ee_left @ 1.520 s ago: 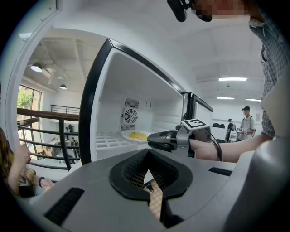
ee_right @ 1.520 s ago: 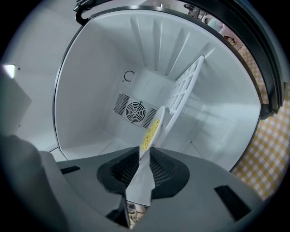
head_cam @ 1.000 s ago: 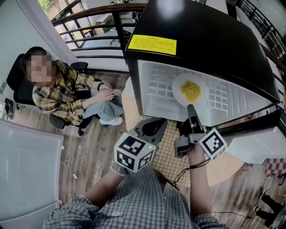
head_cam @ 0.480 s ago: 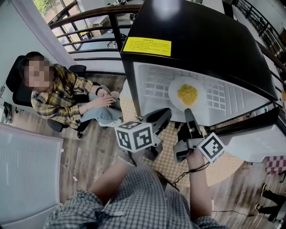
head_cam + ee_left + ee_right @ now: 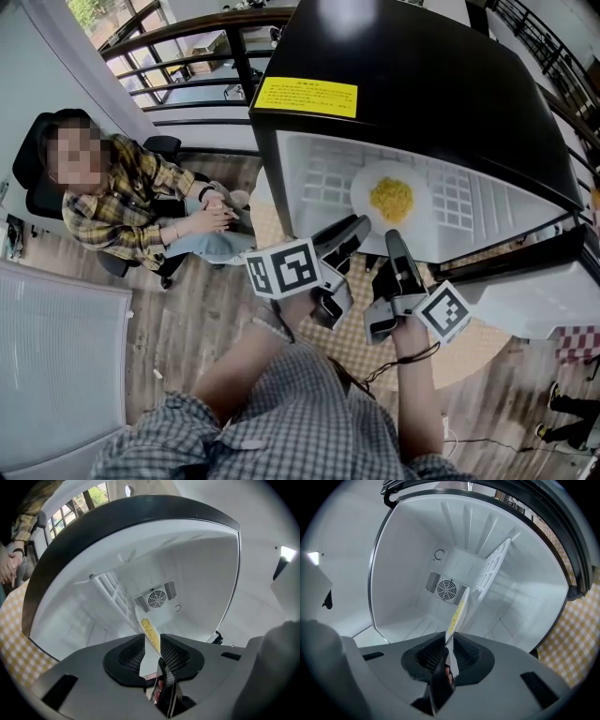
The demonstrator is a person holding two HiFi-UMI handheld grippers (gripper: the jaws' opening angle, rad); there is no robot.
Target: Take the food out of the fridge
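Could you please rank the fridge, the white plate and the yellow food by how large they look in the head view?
Largest: the fridge, by far.
Next: the white plate.
Smallest: the yellow food, a small heap on that plate.

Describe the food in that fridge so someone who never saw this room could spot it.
Find the black fridge with the yellow sticker on top, standing open. On the white wire shelf inside lies a round white plate with a small heap of yellow food in its middle. Everything around it is white, so that yellow patch stands out.
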